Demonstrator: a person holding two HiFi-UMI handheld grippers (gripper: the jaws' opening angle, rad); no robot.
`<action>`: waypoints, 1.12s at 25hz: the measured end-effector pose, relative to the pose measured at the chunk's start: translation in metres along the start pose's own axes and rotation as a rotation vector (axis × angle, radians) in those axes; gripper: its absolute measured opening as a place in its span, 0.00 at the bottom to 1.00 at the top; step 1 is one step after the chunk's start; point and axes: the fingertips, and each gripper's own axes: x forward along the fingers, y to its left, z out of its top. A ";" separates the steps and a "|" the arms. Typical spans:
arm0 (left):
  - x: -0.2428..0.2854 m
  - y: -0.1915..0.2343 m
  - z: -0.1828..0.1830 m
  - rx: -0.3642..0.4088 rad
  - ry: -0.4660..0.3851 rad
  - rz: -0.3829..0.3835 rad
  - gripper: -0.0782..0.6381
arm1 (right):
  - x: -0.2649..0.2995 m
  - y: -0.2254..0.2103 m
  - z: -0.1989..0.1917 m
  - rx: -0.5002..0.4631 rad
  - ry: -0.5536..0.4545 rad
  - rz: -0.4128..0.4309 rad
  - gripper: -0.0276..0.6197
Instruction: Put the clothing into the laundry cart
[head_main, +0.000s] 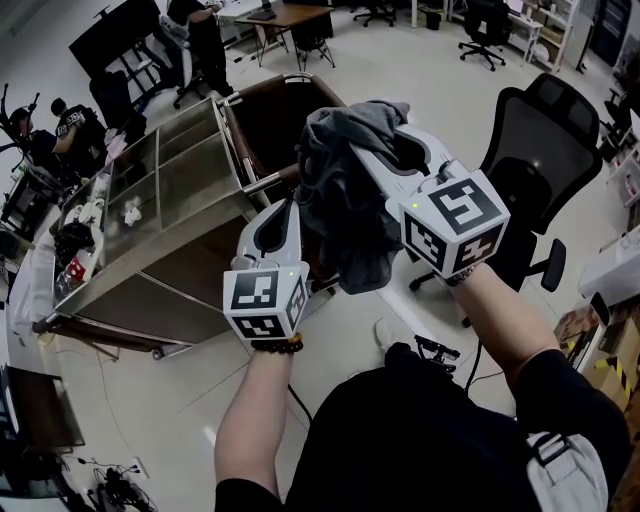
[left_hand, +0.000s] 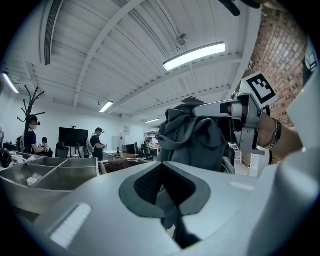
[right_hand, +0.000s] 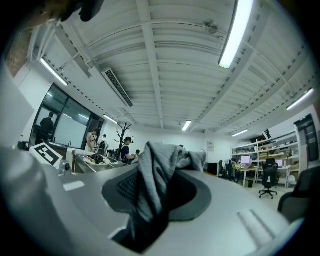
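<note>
Hanging bunched in the clamped right claw (head_main: 395, 150), left claw (head_main: 283, 212) apparently pinching a fold, the garment (head_main: 345, 210) could snag the cart (head_main: 280, 82) rim or fall outside if released early.

pale floor (head_main: 180, 400) — the laundry cart (head_main: 180, 215) stands on it, a black office chair (head_main: 535, 150) near.

**Grey garment held up over the laundry cart**

Both grippers are raised in front of the person. The right gripper (head_main: 385, 150) has its jaws buried in a bunched dark grey garment (head_main: 345, 210), which hangs down between the two. The left gripper (head_main: 284, 208) points up with its tips against the cloth's left edge. Beyond stands the metal laundry cart (head_main: 170, 195), with a black office chair (head_main: 535, 150) to the right.
</note>
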 end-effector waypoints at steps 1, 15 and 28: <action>0.001 0.002 0.002 0.002 -0.004 0.006 0.11 | 0.004 0.000 0.002 -0.002 -0.004 0.007 0.23; 0.045 0.049 0.028 0.023 -0.023 0.101 0.11 | 0.080 -0.027 0.045 -0.026 -0.074 0.108 0.23; 0.094 0.064 0.014 0.029 -0.016 0.186 0.11 | 0.142 -0.083 0.022 -0.028 -0.061 0.160 0.23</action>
